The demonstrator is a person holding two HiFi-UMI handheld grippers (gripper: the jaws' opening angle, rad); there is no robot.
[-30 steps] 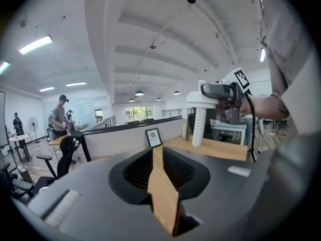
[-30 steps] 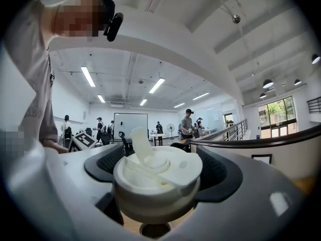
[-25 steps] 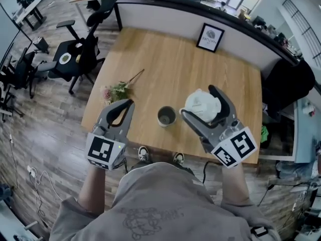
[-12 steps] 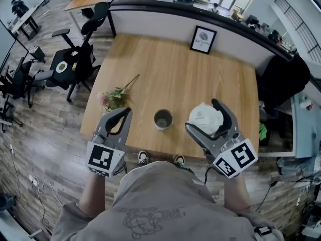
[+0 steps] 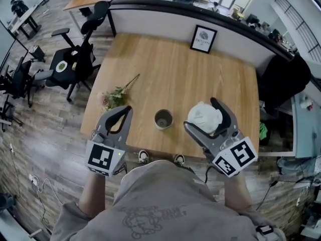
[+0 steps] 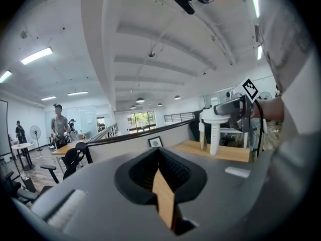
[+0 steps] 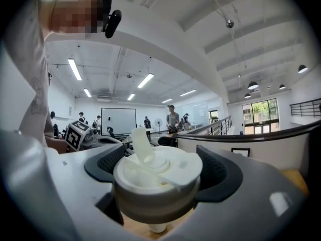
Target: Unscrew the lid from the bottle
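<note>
Right gripper (image 5: 199, 114) eased back slightly, jaws clamped on lid (image 5: 205, 118) (off, beside bottle (image 5: 163, 119)), left gripper (image 5: 127, 109) jaws together, empty.

The right gripper (image 5: 199, 113), clamped on the round white plastic lid (image 5: 204, 117), has drawn a little lower and closer to the near edge of the light wooden table (image 5: 175, 74). That leaves it a shade farther from the open dark-rimmed bottle (image 5: 163, 119). Most of that shift came early in the second. The head view has swung slightly too: the black-framed picture (image 5: 203, 39) at the far edge now sits a touch further left.
</note>
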